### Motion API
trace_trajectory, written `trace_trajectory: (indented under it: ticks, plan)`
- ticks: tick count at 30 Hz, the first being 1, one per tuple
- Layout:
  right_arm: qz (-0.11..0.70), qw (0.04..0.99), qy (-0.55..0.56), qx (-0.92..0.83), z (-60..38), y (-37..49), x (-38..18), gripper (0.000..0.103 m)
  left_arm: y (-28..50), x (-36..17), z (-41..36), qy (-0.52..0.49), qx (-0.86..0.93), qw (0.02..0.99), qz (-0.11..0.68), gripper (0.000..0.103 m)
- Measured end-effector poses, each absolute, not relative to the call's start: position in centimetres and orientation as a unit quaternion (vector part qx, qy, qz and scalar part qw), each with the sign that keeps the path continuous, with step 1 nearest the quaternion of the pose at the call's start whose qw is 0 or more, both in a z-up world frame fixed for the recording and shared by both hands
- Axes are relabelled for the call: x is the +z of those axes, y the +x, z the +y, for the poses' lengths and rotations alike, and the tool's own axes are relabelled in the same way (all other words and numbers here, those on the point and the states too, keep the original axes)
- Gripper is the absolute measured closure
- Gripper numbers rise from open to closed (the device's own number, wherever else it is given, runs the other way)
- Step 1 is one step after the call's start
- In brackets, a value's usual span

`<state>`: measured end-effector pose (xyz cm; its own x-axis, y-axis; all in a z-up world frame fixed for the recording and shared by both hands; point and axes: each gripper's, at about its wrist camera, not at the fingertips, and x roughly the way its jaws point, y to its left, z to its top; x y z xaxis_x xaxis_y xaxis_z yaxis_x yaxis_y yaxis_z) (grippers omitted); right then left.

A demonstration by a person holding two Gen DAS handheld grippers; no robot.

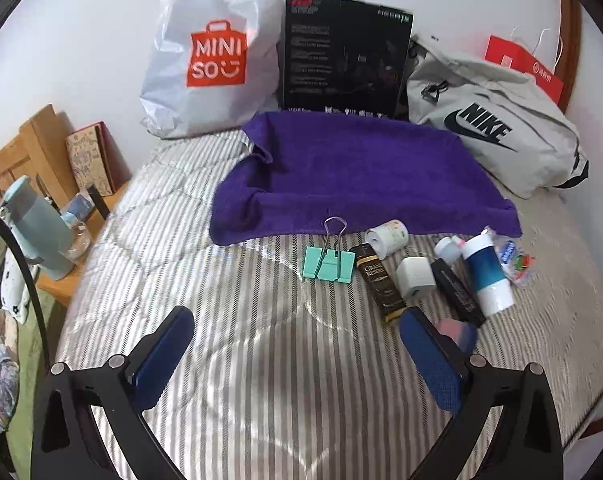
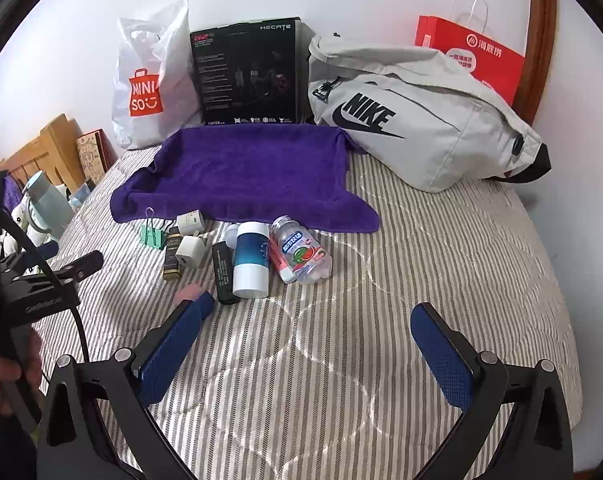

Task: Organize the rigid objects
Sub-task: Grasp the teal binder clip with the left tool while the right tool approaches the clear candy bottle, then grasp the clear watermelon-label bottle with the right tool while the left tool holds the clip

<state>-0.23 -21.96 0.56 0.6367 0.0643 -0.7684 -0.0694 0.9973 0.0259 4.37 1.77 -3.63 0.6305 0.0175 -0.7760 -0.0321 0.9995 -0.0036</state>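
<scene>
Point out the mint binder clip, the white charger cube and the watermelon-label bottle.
Mint-green metal binder clip (image 1: pixel 328 265), left wrist view, clip body.
White plastic charger cube (image 1: pixel 414 276), left wrist view, top face.
Clear plastic watermelon-label bottle (image 2: pixel 301 254), right wrist view, label.

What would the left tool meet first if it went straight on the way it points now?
Probably the mint green binder clip. The left tool hangs open over bare striped quilt, and the clip lies just right of its centre line, before the purple towel. Depth is hard to judge here.
</scene>
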Motion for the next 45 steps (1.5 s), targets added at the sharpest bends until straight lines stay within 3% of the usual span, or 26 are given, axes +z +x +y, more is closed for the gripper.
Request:
trace_trajectory:
  ticks: [12, 18, 22, 25, 31, 32, 34, 45]
  plan:
    - [0.447, 0.894, 0.006, 0.027, -24.3, 2.8, -2.2, 0.0, 9.4, -8.0, 1.0, 0.012, 0.0, 0.889, 0.458, 0.001]
    - [0.464, 0.886, 0.003, 0.022, -24.6, 4.5, -3.6, 0.0, 10.8, -8.8, 1.2, 0.005, -0.013, 0.89, 0.457, 0.006]
    - [0.475, 0.88, -0.001, 0.025, -24.5, 5.6, -4.6, 0.0, 11.3, -9.2, 1.4, 0.011, -0.018, 0.887, 0.46, 0.023]
    - [0.48, 0.877, -0.003, 0.028, -24.4, 6.3, -5.1, 0.0, 11.3, -9.2, 0.9, 0.025, -0.028, 0.891, 0.453, 0.028]
    - [0.482, 0.876, -0.005, 0.035, -24.5, 7.7, -5.7, 0.0, 11.8, -9.1, 0.2, 0.02, -0.035, 0.893, 0.448, 0.046]
    - [0.481, 0.876, -0.005, 0.038, -24.5, 7.9, -5.7, 0.0, 11.8, -9.0, 0.1, 0.019, -0.041, 0.893, 0.447, 0.057]
    - [0.475, 0.879, -0.002, 0.043, -24.6, 8.5, -5.6, 0.0, 11.7, -8.9, 0.1, 0.016, -0.04, 0.893, 0.448, 0.064]
    - [0.484, 0.867, -0.03, 0.109, -23.3, 12.3, -8.0, 0.005, 11.8, -8.8, 0.0, 0.015, -0.037, 0.892, 0.451, 0.064]
